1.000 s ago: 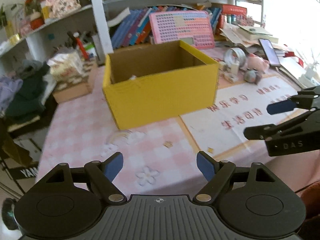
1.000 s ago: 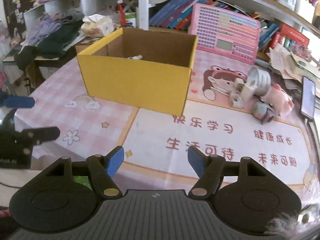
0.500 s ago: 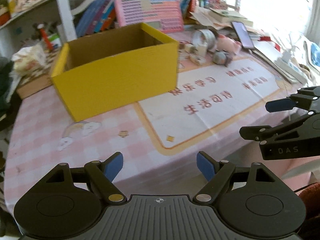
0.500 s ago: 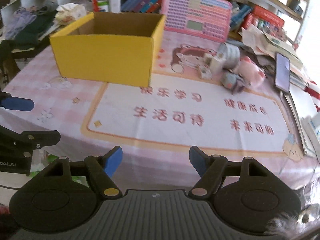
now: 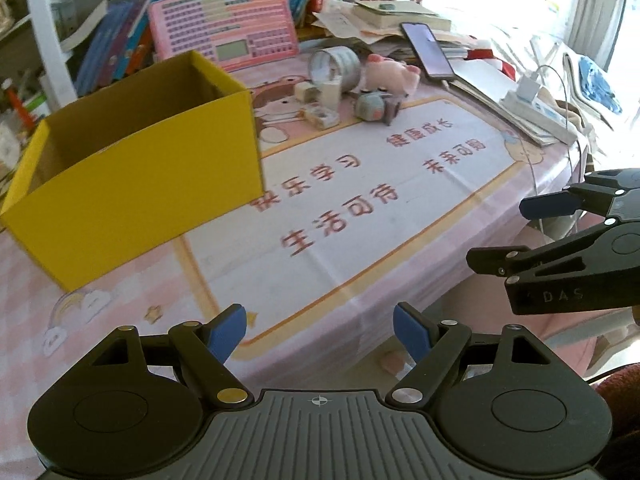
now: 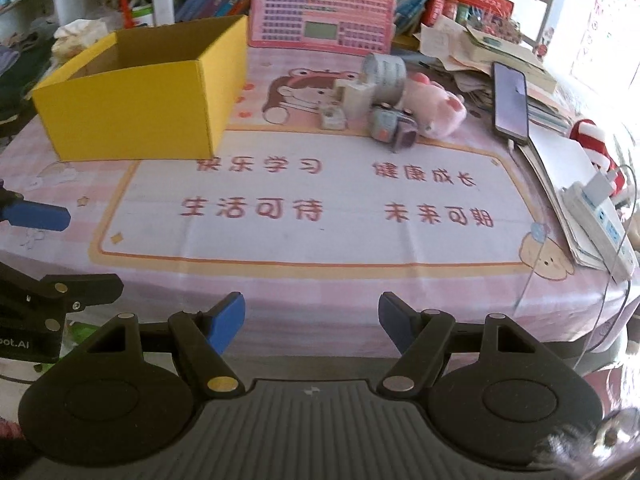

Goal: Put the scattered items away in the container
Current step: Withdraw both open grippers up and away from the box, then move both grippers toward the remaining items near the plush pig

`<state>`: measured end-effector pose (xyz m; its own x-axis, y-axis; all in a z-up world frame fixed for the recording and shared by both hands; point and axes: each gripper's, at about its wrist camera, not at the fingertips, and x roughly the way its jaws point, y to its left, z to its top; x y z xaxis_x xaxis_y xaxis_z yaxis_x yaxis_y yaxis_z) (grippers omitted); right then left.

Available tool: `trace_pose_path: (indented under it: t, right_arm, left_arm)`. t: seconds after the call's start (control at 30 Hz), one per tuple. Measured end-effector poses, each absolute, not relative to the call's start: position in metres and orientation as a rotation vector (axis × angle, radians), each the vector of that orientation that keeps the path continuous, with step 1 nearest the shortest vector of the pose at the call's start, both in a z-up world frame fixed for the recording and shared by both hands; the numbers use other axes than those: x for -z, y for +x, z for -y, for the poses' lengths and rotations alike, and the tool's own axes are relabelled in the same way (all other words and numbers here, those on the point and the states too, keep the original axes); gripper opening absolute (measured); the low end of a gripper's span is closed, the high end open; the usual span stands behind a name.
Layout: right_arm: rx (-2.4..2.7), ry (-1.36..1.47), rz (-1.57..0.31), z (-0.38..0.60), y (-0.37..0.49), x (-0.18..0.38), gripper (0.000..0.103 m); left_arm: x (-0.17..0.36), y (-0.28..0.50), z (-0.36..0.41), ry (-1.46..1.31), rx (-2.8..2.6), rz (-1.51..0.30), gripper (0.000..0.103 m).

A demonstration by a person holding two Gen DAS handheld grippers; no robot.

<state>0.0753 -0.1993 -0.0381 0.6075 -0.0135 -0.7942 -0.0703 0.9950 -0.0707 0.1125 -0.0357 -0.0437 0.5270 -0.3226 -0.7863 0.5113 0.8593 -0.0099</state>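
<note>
I have both grippers hanging off the near edge of the table (image 6: 320, 292), over its pink checked cloth. My left gripper (image 5: 320, 328) has its jaws wide apart with nothing between the blue pads. My right gripper (image 6: 312, 318) is also spread wide and empty; in the left view I see it from the side at the right edge, and there too its jaws stand apart.

The box (image 6: 136, 100), yellow outside and brown cardboard inside, sits open-topped on the far left part of the cloth. From these angles I cannot tell what lies in it.

The scattered things sit in a tight cluster right of the box, well apart from both grippers, just past the far border of the white mat (image 6: 312, 216) with red characters. I see a tape roll (image 6: 386, 72) standing on edge, a pink plush pig (image 6: 434, 106) lying to its right, a small white block (image 6: 356, 98) in front of the roll, a little flat case (image 6: 332, 118) just beside that, and a grey toy (image 6: 390, 126) lying against the pig.

A phone (image 6: 510, 100) lies on the stacked papers further right. A pink keyboard toy (image 6: 322, 10) leans against the shelf behind the box.
</note>
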Motion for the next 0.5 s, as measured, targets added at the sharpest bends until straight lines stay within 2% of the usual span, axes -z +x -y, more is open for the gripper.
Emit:
trace_pose_path:
  t: [0.5]
  right_arm:
    - [-0.047,-0.076,-0.892,0.264,0.123,0.037,0.069]
  left_arm:
    - [0.034,0.153,0.105,0.266,0.534,-0.842,0.083]
